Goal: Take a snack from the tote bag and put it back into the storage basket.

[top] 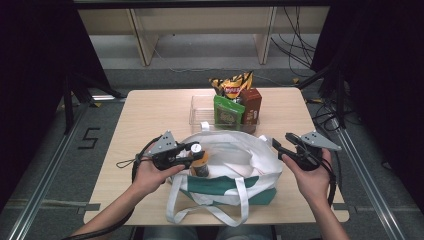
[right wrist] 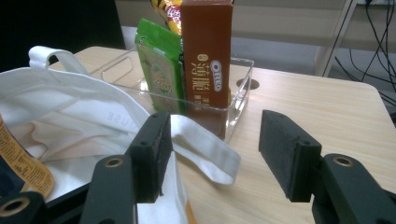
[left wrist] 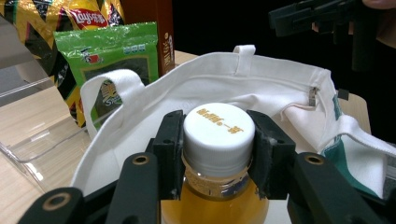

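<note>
A bottle (left wrist: 218,154) of orange drink with a white cap is gripped at the neck and cap by the left tool (top: 192,154), whose two black pads are pressed against either side of the cap, as is seen in the left gripper view. In the high view the bottle is held upright over the open mouth of a white and green tote bag (top: 235,172), at the bag's left side, with its lower part already inside the opening. The bag is laid on the wooden bench (top: 150,115), near the person's edge, with its white handles (top: 200,205) hanging toward the front. The right tool (top: 281,142) is held at the bag's right edge; its jaws are spread apart and nothing is clamped between them, though in the right gripper view a white strap of the bag is seen lying just beyond the left-hand pad. Behind the bag, a clear plastic tray (top: 200,107) is set on the bench, and in it a green snack packet (top: 228,112), a brown biscuit box (top: 252,106) and a yellow crisp bag (top: 232,85) are stood upright at its right end.
</note>
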Motion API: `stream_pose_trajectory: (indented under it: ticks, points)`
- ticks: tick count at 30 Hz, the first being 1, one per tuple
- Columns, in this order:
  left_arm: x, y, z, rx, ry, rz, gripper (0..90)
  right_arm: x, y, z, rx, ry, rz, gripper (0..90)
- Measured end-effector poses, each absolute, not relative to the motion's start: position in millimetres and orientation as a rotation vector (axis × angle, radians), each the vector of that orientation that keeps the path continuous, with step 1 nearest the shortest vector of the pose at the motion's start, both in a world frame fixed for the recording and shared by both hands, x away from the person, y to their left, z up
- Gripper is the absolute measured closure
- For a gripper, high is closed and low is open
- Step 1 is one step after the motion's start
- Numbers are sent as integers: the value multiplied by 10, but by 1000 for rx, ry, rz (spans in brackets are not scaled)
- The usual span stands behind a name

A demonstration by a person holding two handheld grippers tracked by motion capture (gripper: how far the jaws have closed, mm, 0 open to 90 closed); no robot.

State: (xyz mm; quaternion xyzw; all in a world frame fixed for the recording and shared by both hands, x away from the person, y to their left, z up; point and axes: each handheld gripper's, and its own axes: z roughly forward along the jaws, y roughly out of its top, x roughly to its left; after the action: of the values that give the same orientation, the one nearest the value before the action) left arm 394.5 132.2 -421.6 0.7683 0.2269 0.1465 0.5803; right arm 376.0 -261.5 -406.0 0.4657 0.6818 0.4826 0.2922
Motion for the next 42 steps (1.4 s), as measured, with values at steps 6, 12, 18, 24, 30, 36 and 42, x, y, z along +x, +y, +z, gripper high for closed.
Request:
stream_pose_trajectory:
  ticks: [6, 12, 18, 24, 30, 36, 42]
  points:
    - [3953, 1329, -4125, 1770, 526, 336, 587, 3754, -2603, -4069, 1245, 1814, 1287, 446]
    - [3950, 1340, -3996, 1751, 527, 351, 587, 3745, -2600, -4057, 1243, 1815, 1289, 450]
    - [3949, 1366, -3871, 1733, 526, 370, 588, 3749, -2610, -4058, 1227, 1827, 1281, 450]
    - [3966, 1380, -3733, 1711, 504, 384, 588, 3751, -2623, -4055, 1220, 1821, 1273, 450]
    - [3986, 1392, -3618, 1690, 497, 401, 588, 3738, -2605, -4058, 1252, 1820, 1283, 450]
    - [4005, 1387, -3507, 1671, 485, 413, 588, 3755, -2626, -4055, 1207, 1823, 1275, 450]
    - [4030, 1373, -3418, 1664, 477, 423, 588, 3750, -2621, -4063, 1216, 1833, 1279, 450]
